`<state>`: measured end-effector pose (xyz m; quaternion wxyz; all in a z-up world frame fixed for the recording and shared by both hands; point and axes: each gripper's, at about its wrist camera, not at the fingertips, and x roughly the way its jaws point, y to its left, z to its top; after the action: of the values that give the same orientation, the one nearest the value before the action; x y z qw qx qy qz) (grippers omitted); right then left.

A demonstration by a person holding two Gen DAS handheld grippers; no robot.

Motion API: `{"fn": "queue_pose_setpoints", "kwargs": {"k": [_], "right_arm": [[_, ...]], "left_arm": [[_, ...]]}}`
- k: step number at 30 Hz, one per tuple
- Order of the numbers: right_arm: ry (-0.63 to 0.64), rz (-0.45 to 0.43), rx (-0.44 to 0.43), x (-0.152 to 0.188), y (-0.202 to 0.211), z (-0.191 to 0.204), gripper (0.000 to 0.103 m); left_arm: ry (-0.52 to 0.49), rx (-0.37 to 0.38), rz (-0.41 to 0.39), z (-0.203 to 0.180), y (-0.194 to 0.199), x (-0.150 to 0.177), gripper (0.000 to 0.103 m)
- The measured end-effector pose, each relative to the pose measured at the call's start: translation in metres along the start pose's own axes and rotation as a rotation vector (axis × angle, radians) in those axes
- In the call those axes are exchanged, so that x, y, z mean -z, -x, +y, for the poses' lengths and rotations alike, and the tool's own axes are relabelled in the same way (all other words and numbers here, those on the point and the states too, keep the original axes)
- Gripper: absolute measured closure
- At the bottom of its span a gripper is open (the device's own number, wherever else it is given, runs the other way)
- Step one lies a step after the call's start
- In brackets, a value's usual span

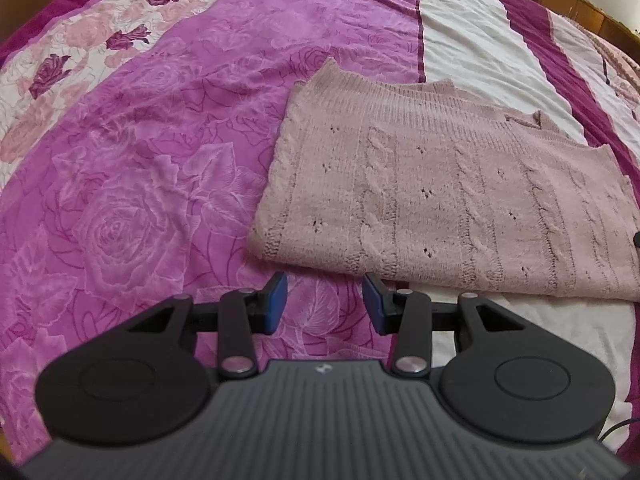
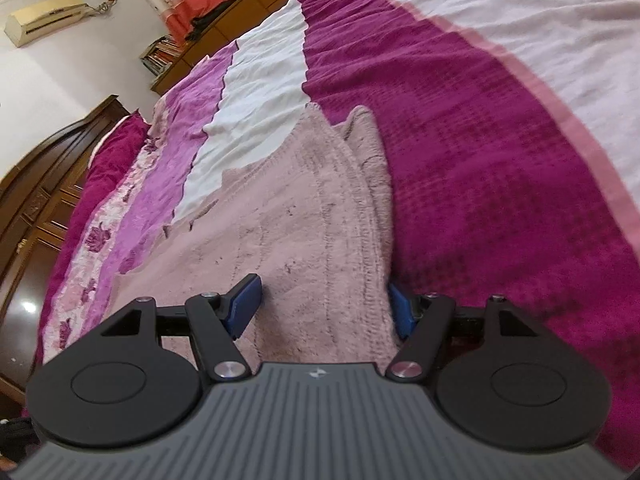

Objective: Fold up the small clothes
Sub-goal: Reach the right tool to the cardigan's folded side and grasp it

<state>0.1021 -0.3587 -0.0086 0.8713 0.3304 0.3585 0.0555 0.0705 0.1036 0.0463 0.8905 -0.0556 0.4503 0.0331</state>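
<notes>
A dusty-pink cable-knit sweater (image 1: 440,184) lies folded into a flat rectangle on the bed. In the left wrist view my left gripper (image 1: 325,302) hovers just short of the sweater's near edge, over the bedspread. Its blue pads (image 1: 276,304) stand apart with nothing between them. In the right wrist view the sweater (image 2: 304,208) stretches away from my right gripper (image 2: 322,308), which sits low at the sweater's side edge. Its jaws are wide apart with a strip of the knit between them. The left pad (image 2: 245,304) is clear of the fabric; the right pad (image 2: 400,314) is partly hidden behind the edge.
The bedspread (image 1: 140,200) has pink rose-print, white and magenta (image 2: 500,160) bands. Dark wooden furniture (image 2: 36,200) stands beside the bed, with a wooden headboard ledge (image 2: 256,4), books, curtains and a wall air conditioner (image 2: 44,16) beyond.
</notes>
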Motion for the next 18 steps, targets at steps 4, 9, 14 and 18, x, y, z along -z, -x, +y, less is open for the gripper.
{"fn": "queue_pose_setpoints", "kwargs": {"k": [4,9,14,18], "right_arm": [[-0.061,0.013,-0.066,-0.005,-0.006,-0.006,0.029],[-0.129,0.015,-0.130,-0.005,-0.010,-0.014,0.045],[-0.174,0.013,-0.147,-0.005,-0.016,-0.022,0.047],[-0.174,0.010,-0.144,-0.009,-0.027,-0.017,0.047]], "left_arm": [[-0.012,-0.004,0.003,-0.001,-0.001,0.000,0.060],[-0.015,-0.008,0.009,-0.002,-0.003,0.000,0.060],[-0.026,-0.015,0.017,-0.004,-0.006,0.002,0.060],[-0.031,-0.015,0.014,-0.006,-0.006,0.003,0.060]]}}
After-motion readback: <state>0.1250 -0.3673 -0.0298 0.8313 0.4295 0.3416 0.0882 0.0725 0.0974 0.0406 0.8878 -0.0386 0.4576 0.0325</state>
